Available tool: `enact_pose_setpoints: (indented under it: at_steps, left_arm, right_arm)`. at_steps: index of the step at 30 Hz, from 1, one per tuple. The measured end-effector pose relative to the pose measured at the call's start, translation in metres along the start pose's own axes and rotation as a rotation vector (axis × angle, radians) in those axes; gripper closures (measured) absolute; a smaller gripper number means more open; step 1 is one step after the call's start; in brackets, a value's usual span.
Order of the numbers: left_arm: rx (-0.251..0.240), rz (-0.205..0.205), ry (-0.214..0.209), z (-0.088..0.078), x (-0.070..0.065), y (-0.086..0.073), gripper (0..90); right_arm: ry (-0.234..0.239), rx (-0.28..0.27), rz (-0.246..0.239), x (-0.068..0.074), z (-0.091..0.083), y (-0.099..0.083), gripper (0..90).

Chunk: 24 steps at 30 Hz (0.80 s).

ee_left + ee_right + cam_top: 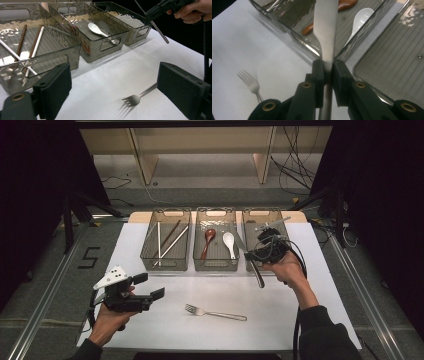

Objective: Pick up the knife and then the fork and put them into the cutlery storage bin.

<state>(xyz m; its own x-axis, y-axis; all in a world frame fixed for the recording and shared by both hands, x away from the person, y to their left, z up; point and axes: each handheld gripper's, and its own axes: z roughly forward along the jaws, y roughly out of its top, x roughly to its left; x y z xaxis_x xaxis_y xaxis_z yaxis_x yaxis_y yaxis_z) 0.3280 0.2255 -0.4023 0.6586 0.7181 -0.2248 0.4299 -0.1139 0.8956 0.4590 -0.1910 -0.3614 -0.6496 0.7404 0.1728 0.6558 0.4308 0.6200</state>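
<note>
A plain steel knife point(325, 32) is clamped at the neck in the right gripper point(326, 67), blade over the bins, handle hanging down.

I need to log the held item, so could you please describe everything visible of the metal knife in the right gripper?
The silver metal table knife looks smooth and matte, with a flat broad blade narrowing into a rounded handle. The right gripper clamps it at that neck. It hangs in the air, tilted, above the white table edge of the grey baskets, touching nothing else.

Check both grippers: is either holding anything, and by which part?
The right gripper clamps a silver metal table knife where blade meets handle. The left gripper holds nothing, jaws open.
</note>
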Motion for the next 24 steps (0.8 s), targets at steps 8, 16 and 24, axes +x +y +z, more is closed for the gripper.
enact_pose_setpoints:
  at_steps: [8,16,24]
  left_arm:
    - [0.0,0.0,0.001,0.0,0.0,0.0,11.7]
    - [0.003,0.002,-0.003,0.001,-0.001,0.0,11.8]
    - [0.003,-0.001,-0.006,0.001,0.0,0.0,11.8]
  right_arm:
    - [-0.038,-0.02,0.033,-0.015,-0.007,0.015,81.2]
    - [-0.07,-0.046,0.081,-0.033,-0.014,0.03,81.2]
    - [-0.104,-0.057,0.121,-0.045,-0.012,0.038,81.1]
